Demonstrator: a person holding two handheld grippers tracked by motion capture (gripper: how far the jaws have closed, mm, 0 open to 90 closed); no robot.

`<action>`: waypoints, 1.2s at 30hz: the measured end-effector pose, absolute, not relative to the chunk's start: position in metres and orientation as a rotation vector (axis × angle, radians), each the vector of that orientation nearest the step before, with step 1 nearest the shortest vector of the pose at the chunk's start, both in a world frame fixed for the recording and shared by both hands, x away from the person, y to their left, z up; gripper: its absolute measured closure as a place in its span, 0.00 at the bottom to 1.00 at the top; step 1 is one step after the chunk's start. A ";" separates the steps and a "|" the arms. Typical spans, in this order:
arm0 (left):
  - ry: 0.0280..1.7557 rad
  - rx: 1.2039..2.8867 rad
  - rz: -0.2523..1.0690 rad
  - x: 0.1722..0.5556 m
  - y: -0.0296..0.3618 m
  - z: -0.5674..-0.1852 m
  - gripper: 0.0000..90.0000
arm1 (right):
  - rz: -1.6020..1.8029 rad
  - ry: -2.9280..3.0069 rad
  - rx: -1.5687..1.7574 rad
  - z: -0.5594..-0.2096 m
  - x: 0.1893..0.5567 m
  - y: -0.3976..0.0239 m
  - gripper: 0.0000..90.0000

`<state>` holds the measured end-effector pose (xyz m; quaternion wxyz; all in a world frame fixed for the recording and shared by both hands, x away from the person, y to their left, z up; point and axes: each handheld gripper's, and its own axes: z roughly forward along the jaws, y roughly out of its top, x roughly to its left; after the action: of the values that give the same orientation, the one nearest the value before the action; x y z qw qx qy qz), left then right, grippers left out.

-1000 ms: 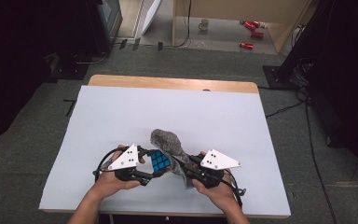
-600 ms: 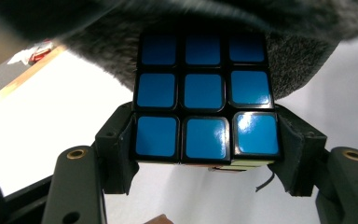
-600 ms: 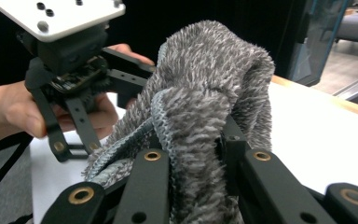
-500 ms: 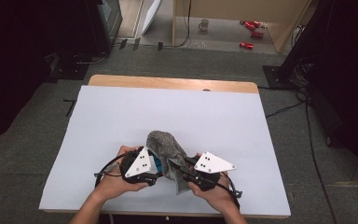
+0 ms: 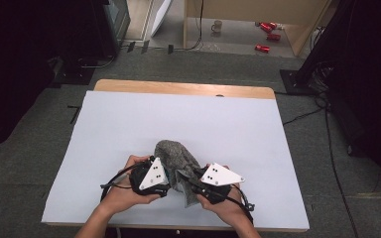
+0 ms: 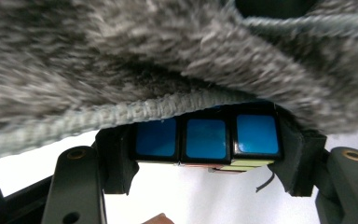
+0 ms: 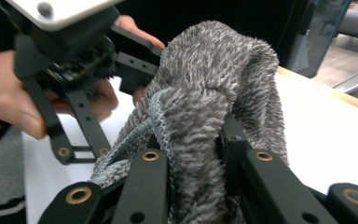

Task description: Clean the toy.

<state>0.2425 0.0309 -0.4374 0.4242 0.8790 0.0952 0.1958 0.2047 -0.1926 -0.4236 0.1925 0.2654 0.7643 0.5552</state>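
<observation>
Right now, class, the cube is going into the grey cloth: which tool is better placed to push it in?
Probably the left tool: its jaws clamp the blue-faced cube right at the grey cloth's hemmed edge. The right tool is shut on the cloth, holding it up.

Cube mostly hidden under cloth

Grey cloth covers the puzzle cube above its blue row; cloth blurred up close. High view: cube hidden between cloth and left gripper.

Overhead cam plus two close-ups
</observation>
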 end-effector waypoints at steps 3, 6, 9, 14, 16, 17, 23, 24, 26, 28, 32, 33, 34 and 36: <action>0.239 2.184 0.468 0.243 0.033 -0.436 0.39 | 1.493 2.128 0.757 -0.424 0.205 -0.194 0.86; 0.238 2.183 0.465 0.243 0.033 -0.436 0.39 | 1.498 2.117 0.777 -0.424 0.208 -0.199 0.86; 0.237 2.181 0.461 0.243 0.031 -0.436 0.39 | 1.511 2.116 0.775 -0.422 0.206 -0.198 0.86; 0.232 2.174 0.452 0.242 0.033 -0.435 0.39 | 1.486 2.122 0.737 -0.421 0.202 -0.191 0.86; 0.232 2.165 0.444 0.243 0.034 -0.433 0.39 | 1.486 2.116 0.749 -0.422 0.204 -0.194 0.86; 0.234 2.162 0.447 0.243 0.035 -0.433 0.39 | 1.502 2.111 0.759 -0.422 0.205 -0.197 0.86; 0.254 2.091 0.393 0.248 0.046 -0.430 0.39 | 1.540 2.061 0.812 -0.418 0.210 -0.211 0.86; 0.260 2.058 0.370 0.250 0.050 -0.429 0.39 | 1.548 2.052 0.826 -0.418 0.210 -0.213 0.86; 0.262 1.994 0.315 0.252 0.057 -0.428 0.39 | 1.590 2.035 0.857 -0.417 0.212 -0.219 0.86; 0.259 1.955 0.288 0.253 0.060 -0.427 0.39 | 1.638 2.030 0.866 -0.418 0.213 -0.221 0.86; 0.239 1.894 0.252 0.252 0.063 -0.424 0.39 | 1.643 2.066 0.841 -0.422 0.212 -0.214 0.86; 0.238 1.895 0.256 0.252 0.064 -0.424 0.39 | 1.632 2.069 0.839 -0.423 0.212 -0.213 0.86; 0.243 1.893 0.255 0.252 0.065 -0.424 0.39 | 1.628 2.072 0.842 -0.424 0.213 -0.213 0.86; 0.253 1.876 0.236 0.254 0.067 -0.424 0.39 | 1.611 2.086 0.857 -0.426 0.215 -0.213 0.86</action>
<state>0.2535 0.0673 -0.4242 0.5788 0.8020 0.1083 0.1007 0.2148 -0.2133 -0.4260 0.1841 0.3040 0.7398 0.5712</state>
